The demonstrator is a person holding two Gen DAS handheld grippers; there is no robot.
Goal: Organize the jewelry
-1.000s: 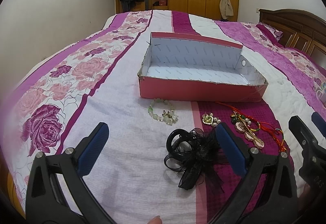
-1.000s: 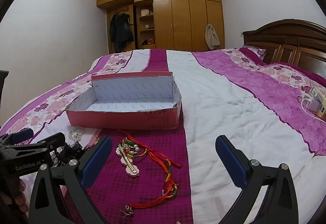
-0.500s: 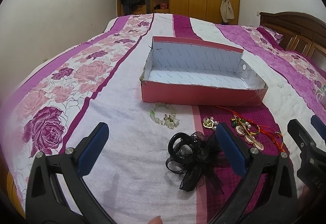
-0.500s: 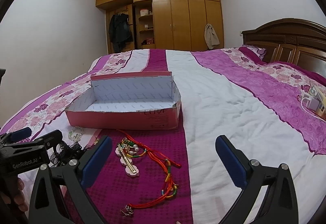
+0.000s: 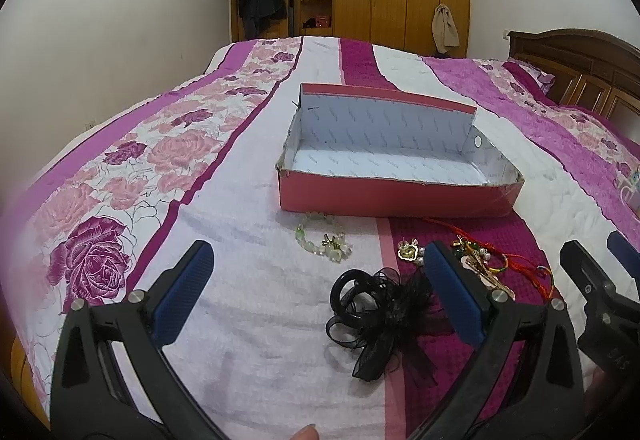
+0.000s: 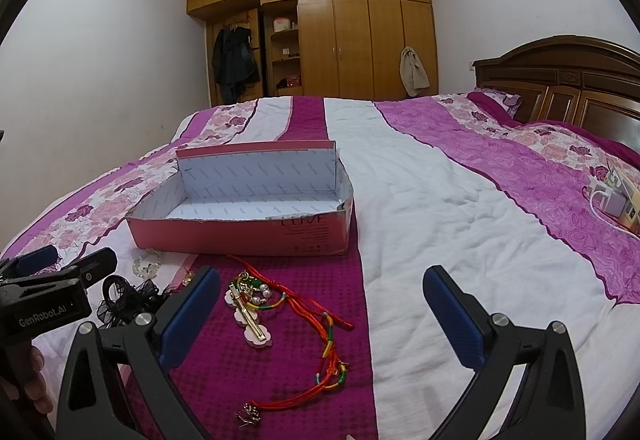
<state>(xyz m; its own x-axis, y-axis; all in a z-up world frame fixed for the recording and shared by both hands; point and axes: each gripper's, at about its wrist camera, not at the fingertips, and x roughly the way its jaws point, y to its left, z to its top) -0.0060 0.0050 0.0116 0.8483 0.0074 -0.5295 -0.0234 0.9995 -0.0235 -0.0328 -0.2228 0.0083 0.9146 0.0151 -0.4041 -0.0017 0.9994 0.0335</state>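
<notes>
- On the bed, through the left wrist view, the left gripper (image 5: 316,280) hangs with its blue-padded fingers (image 5: 182,296) spread wide, holding nothing.
- Between those fingers, toward the right one, a black hair bow (image 5: 380,320) lies on the white stripe of the bedspread (image 5: 240,240), overlapping the maroon stripe.
- Just beyond it lies a pale green bead bracelet (image 5: 324,242), near the front wall of the pink box (image 5: 396,196), which is open at the top and has nothing inside.
- Right of the bracelet a gold heart charm (image 5: 408,252) sits on the maroon stripe, and a red cord bracelet (image 5: 516,264) with a flat hair clip (image 5: 492,276) lies beyond the right finger.
- At the right edge the right gripper (image 5: 600,280) shows only in part.
- From the right wrist view, the right gripper (image 6: 320,304) is also wide open and empty.
- Beside its left finger the hair clip (image 6: 248,314) and the red cord bracelet (image 6: 320,324) lie tangled on the maroon stripe, in front of the pink box (image 6: 240,236).
- A small metal charm (image 6: 248,414) rests at the cord's near end.
- Far left, the left gripper (image 6: 60,268) hovers over the black hair bow (image 6: 124,296), with a hand (image 6: 24,376) under it.
</notes>
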